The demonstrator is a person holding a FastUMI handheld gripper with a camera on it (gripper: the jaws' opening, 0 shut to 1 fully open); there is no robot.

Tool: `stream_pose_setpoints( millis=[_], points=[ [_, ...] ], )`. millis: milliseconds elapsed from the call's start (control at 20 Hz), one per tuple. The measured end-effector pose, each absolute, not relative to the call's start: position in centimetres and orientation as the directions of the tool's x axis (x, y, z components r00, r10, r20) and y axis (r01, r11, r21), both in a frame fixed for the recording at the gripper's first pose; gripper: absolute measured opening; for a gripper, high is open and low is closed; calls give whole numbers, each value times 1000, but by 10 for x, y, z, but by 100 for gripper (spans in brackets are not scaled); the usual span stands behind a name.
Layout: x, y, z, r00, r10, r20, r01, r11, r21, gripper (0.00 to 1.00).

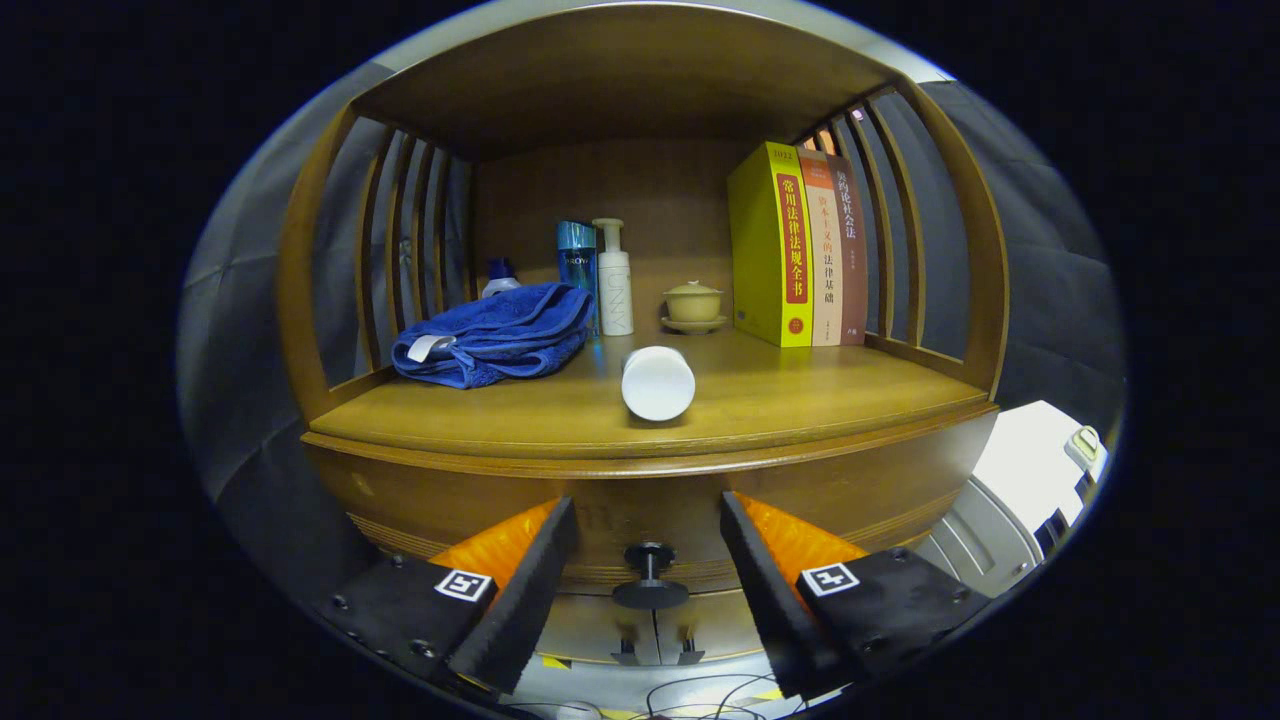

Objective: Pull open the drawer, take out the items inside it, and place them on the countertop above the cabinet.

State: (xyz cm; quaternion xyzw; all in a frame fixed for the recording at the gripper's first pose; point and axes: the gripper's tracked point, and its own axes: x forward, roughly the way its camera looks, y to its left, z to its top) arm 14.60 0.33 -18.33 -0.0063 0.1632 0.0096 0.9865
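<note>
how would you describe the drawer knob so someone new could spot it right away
Start at the wooden cabinet and drop below its countertop edge to the curved drawer front. The knob is a small dark stem ending in a round disc, standing between the open gripper fingers, untouched.

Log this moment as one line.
gripper: open | dark round drawer knob: between fingers, ungrasped | wooden drawer: closed | white cylinder: on countertop

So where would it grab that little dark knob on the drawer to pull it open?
Probably by the thin stem behind the round cap of the knob, coming straight in from the front. The knob sticks out of the drawer front toward the gripper, whose fingers stand open either side of it. Closing behind the wider cap should keep them from slipping off when pulling.
</note>
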Motion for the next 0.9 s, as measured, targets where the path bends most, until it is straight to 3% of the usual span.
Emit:
stream_pose_setpoints(
  millis=[150, 900],
  points=[
    [137, 2, -178, 946, 21, -323, -16, 1000, 17, 97],
    [36, 6, -32, 996, 24, -91, -22, 999, 27, 96]
  ],
)
